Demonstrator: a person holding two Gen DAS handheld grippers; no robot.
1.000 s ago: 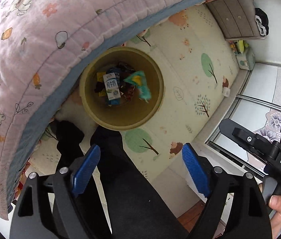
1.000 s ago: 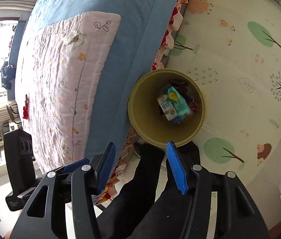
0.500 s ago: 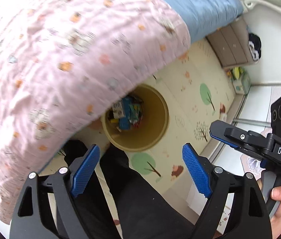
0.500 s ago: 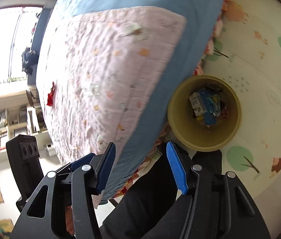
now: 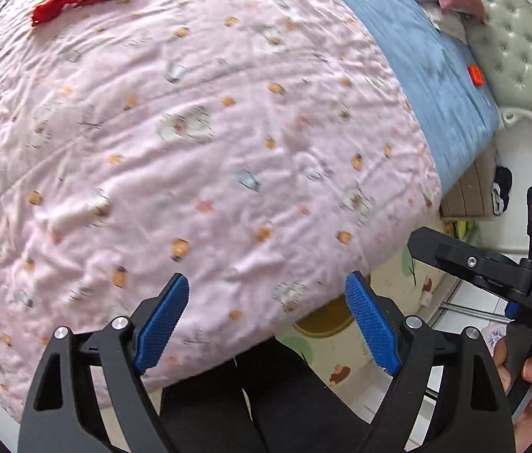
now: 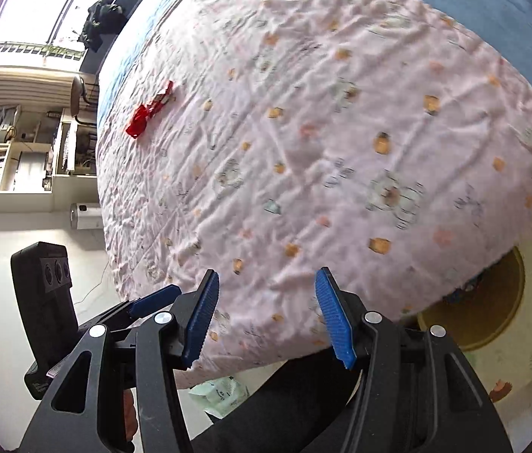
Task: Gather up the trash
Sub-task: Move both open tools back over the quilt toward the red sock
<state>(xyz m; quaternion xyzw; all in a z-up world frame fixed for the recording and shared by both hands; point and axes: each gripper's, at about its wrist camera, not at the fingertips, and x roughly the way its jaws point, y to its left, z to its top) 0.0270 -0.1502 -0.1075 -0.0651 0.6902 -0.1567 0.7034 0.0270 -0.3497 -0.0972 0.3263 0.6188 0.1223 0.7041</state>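
Note:
A crumpled red wrapper (image 5: 73,0) lies on the far part of the pink patterned quilt (image 5: 190,143); it also shows in the right wrist view (image 6: 149,109). The tan trash bin (image 6: 492,309) stands on the floor beside the bed, mostly hidden under the quilt edge, with only its rim in the left wrist view (image 5: 322,324). My left gripper (image 5: 266,324) is open and empty over the near quilt edge. My right gripper (image 6: 266,321) is open and empty, also over the near edge. A small orange item (image 5: 475,74) lies on the blue sheet.
A pale green packet (image 6: 220,392) lies on the floor below the bed edge. The person's dark legs (image 5: 266,396) are below both grippers. A padded headboard (image 5: 522,56) is at the right, shelves (image 6: 9,151) and a window at the left. A patterned play mat (image 6: 511,370) covers the floor.
Both grippers have swung up from over the bin to face the top of the bed. The bin has slid mostly out of sight under the quilt edge. The red wrapper has come into view.

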